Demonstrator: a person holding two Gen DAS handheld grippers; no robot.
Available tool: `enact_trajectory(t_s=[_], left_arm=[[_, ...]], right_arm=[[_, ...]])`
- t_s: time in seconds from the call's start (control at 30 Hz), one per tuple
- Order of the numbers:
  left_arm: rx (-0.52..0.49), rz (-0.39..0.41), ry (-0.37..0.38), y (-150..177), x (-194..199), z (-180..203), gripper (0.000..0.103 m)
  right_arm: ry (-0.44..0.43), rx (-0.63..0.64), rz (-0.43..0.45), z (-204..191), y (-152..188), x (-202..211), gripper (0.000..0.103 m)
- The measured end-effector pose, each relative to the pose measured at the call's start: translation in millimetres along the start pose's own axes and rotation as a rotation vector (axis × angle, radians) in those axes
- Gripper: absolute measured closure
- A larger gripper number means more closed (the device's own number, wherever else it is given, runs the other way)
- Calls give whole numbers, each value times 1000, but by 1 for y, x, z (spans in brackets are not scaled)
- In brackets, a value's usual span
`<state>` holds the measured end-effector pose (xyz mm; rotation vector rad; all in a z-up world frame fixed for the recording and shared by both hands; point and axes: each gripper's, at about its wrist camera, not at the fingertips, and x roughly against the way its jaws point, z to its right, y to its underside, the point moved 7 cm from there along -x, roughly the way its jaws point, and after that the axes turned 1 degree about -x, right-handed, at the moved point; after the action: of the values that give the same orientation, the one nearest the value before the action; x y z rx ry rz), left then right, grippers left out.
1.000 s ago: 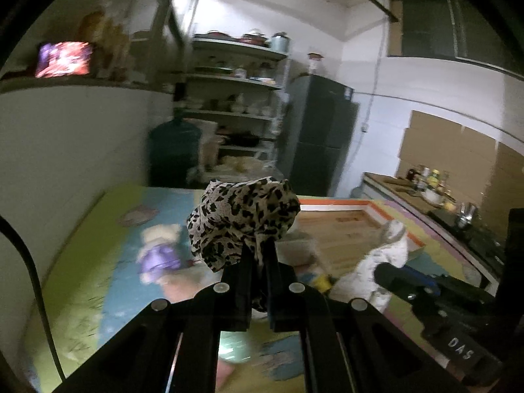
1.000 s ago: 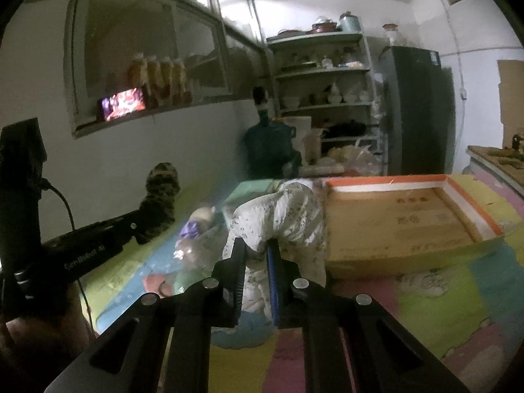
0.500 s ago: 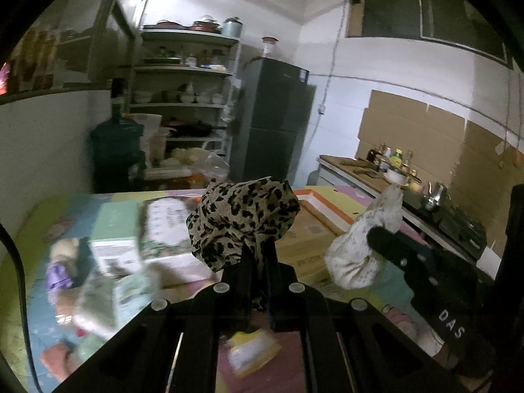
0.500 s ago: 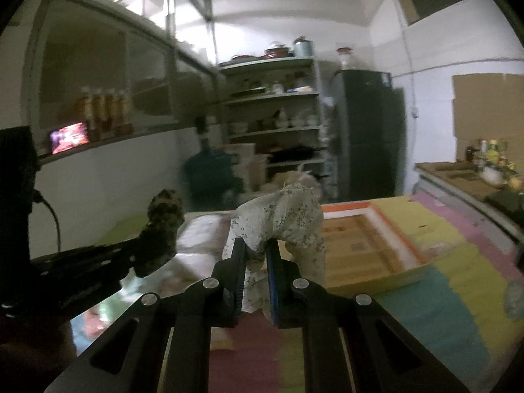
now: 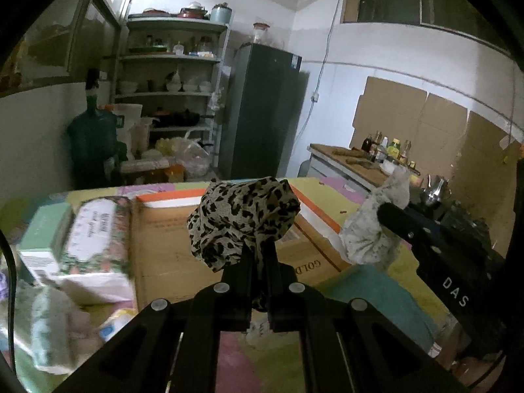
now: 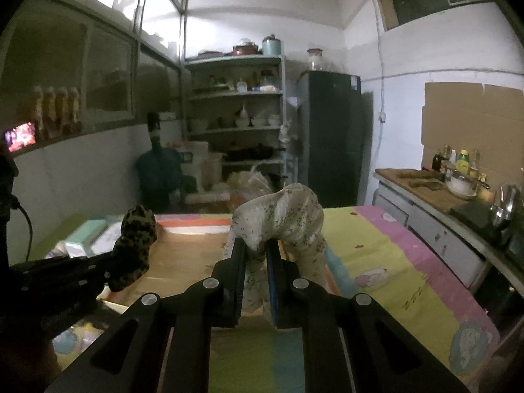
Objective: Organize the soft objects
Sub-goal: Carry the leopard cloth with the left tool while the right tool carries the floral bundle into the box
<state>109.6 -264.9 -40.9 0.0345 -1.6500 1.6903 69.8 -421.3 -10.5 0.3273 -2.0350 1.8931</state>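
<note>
My left gripper point(image 5: 258, 255) is shut on a leopard-print cloth point(image 5: 242, 219) and holds it up above the near part of a flat cardboard box point(image 5: 163, 239) with an orange and white rim. My right gripper point(image 6: 256, 252) is shut on a white cloth with small flowers point(image 6: 281, 219), held up over the box's right side point(image 6: 186, 255). In the left wrist view the white cloth point(image 5: 373, 229) shows at the right with the right gripper's body. In the right wrist view the leopard cloth point(image 6: 134, 245) shows at the left.
The box lies on a patchwork play mat point(image 6: 386, 262). Tissue packs point(image 5: 95, 239) and a green box point(image 5: 42, 229) sit left of it. A counter with bottles point(image 6: 458, 170), a fridge point(image 5: 262, 111), shelves point(image 6: 235, 104) and a water jug point(image 5: 91, 134) stand behind.
Both grippers have swung to the right with their cloths, from over the toys on the mat's left to over the cardboard box. Both stay shut.
</note>
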Motion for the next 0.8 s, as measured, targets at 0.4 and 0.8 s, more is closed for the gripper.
enact_trajectory(t_s=[0.4, 0.8], left_arm=[[42, -128, -16, 18, -67, 6, 97], [47, -228, -36, 33, -102, 5, 97]], right_arm=[[-42, -15, -160, 27, 19, -62, 90], [-97, -45, -306, 31, 40, -105, 90]])
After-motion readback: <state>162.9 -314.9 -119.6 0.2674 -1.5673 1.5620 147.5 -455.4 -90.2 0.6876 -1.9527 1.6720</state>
